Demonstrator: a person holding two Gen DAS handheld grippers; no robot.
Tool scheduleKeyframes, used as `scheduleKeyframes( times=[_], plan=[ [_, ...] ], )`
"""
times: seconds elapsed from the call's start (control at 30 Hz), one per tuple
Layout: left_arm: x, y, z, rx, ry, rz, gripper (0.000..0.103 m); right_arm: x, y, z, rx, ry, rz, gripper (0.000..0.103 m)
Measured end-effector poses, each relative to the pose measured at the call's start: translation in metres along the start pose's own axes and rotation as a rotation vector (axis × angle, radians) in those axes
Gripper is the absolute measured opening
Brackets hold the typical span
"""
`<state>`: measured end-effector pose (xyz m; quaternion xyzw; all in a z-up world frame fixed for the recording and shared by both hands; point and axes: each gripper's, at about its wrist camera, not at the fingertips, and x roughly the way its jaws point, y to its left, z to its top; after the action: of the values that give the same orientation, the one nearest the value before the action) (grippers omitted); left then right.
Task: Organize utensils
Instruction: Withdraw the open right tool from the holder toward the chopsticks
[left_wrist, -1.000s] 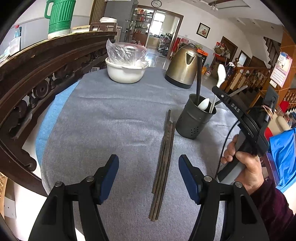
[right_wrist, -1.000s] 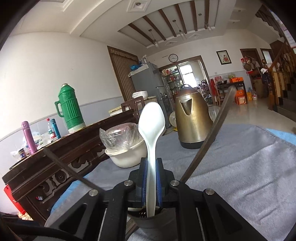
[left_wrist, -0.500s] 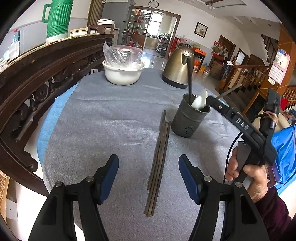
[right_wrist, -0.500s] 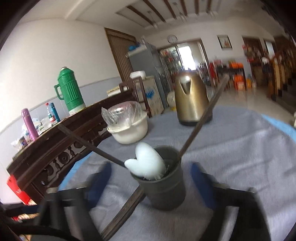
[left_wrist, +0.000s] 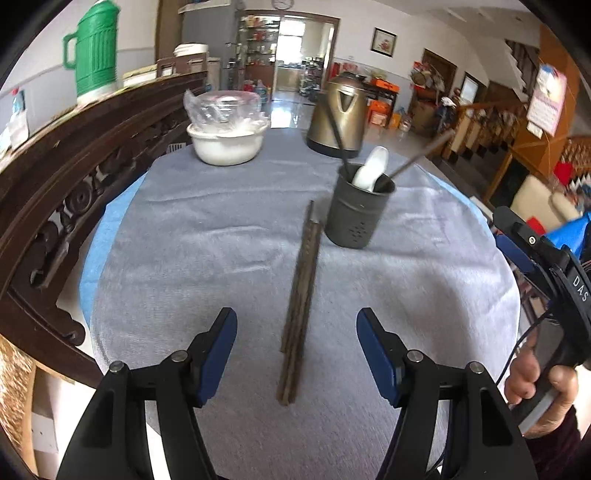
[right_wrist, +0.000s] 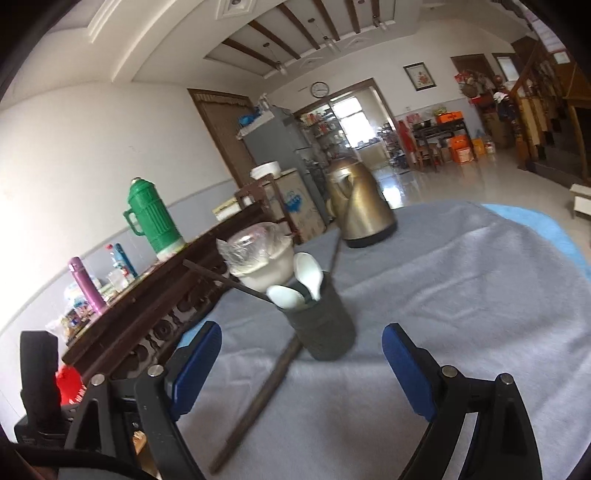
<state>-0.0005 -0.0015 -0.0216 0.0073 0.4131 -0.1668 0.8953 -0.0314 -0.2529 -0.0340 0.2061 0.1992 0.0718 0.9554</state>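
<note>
A dark grey utensil cup stands on the grey tablecloth and holds white spoons and two dark chopsticks. It also shows in the right wrist view, with the spoons inside. A bundle of dark chopsticks lies on the cloth left of the cup, and shows in the right wrist view. My left gripper is open and empty, straddling the near end of the bundle from above. My right gripper is open and empty, back from the cup.
A white bowl covered in plastic and a brass kettle stand at the far side of the table. A carved dark wood rail with a green thermos runs along the left. The right gripper's body is at the right edge.
My right gripper opened, left the white spoon in the cup and drew back to the right. My left gripper stayed open over the chopstick bundle.
</note>
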Motion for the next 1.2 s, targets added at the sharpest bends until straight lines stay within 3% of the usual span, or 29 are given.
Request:
scheduleKeyframes(
  times=[0.2,0.4,0.73,0.83,1.03,1.1,1.17,1.2],
  plan=[
    [-0.002,-0.016,-0.006,0.057,0.024,0.023,0.068,-0.028,-0.023,-0.009,0.028,0.022,-0.062,0.091],
    [0.003,-0.030,-0.010,0.125,0.067,0.080,0.068,-0.050,-0.043,-0.022,0.042,-0.016,-0.078,0.091],
    [0.007,-0.050,0.014,0.148,0.033,0.202,0.068,-0.084,-0.074,-0.025,0.080,-0.082,0.002,0.091],
    [0.014,-0.055,0.021,0.172,0.039,0.237,0.068,-0.091,-0.085,-0.025,0.103,-0.079,0.021,0.091],
    [0.029,-0.041,0.022,0.125,0.084,0.288,0.068,-0.098,-0.095,-0.023,0.126,-0.023,0.072,0.088],
    [0.032,-0.031,0.020,0.101,0.096,0.302,0.068,-0.095,-0.093,-0.021,0.127,0.017,0.097,0.078],
    [0.035,-0.023,0.020,0.076,0.107,0.298,0.068,-0.089,-0.088,-0.017,0.130,0.069,0.112,0.052],
    [0.039,-0.019,0.018,0.060,0.118,0.287,0.068,-0.085,-0.084,-0.016,0.125,0.096,0.115,0.048]
  ],
)
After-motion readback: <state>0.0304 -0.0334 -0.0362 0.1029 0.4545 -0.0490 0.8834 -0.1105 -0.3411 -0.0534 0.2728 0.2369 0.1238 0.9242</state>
